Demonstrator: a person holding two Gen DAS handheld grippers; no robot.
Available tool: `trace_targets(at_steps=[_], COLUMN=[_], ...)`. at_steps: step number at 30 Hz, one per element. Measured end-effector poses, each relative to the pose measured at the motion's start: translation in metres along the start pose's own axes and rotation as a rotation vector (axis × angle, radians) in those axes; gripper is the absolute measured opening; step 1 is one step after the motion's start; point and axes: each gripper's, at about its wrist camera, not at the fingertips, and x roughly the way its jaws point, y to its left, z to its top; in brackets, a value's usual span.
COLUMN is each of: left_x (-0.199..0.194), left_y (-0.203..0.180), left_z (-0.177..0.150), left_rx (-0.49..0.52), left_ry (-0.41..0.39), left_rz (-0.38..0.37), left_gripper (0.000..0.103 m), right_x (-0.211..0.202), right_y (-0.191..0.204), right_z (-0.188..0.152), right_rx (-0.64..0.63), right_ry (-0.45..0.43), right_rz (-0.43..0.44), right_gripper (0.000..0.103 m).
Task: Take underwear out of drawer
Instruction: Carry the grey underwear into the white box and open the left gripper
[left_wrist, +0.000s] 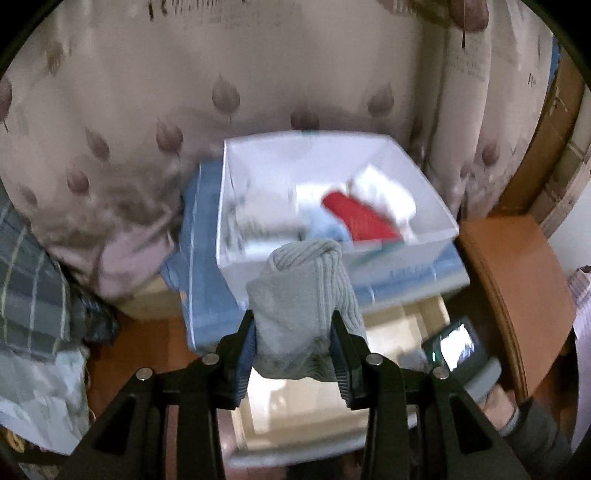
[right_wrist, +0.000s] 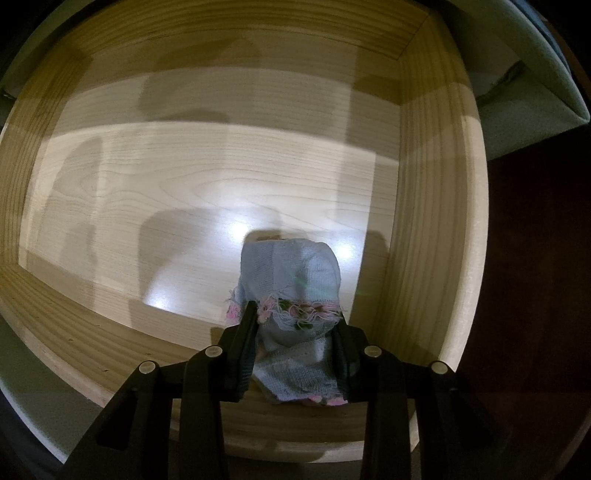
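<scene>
My left gripper (left_wrist: 293, 325) is shut on a folded grey ribbed garment (left_wrist: 301, 295), held up in the air in front of a white box (left_wrist: 436, 206). That box holds several folded pieces, one of them red (left_wrist: 360, 218). In the right wrist view, my right gripper (right_wrist: 293, 321) points straight down into an open pale wooden drawer (right_wrist: 436, 229). It is shut on a rolled light-blue garment (right_wrist: 291, 273) with a pink flowered trim, which stands on the drawer bottom near the right wall. Apart from this garment, the drawer bottom is bare.
The white box stands on a blue and grey case (left_wrist: 207, 280) before a leaf-patterned curtain (left_wrist: 147, 110). A person's hand with the other gripper handle (left_wrist: 465, 354) shows lower right over the drawer. A brown wooden surface (left_wrist: 517, 280) is at right, checked cloth (left_wrist: 33, 295) at left.
</scene>
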Motion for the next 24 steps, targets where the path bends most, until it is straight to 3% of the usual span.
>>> trace_targets(at_steps=[3,10,24], left_x=[0.003,0.051,0.121], left_y=[-0.001,0.003,0.001], left_z=[0.02,0.056,0.086], left_rx=[0.011,-0.012,-0.028], left_ry=[-0.038,0.003,0.021], left_rz=[0.023,0.034,0.09], left_gripper=[0.038,0.038,0.038], right_x=[0.0,0.001,0.002], right_y=[0.0,0.001,0.001], right_z=[0.0,0.001,0.003], right_rx=[0.001,0.0,0.002], right_ry=[0.0,-0.001,-0.004], right_rz=[0.0,0.001,0.004], right_gripper=[0.031,0.031,0.031])
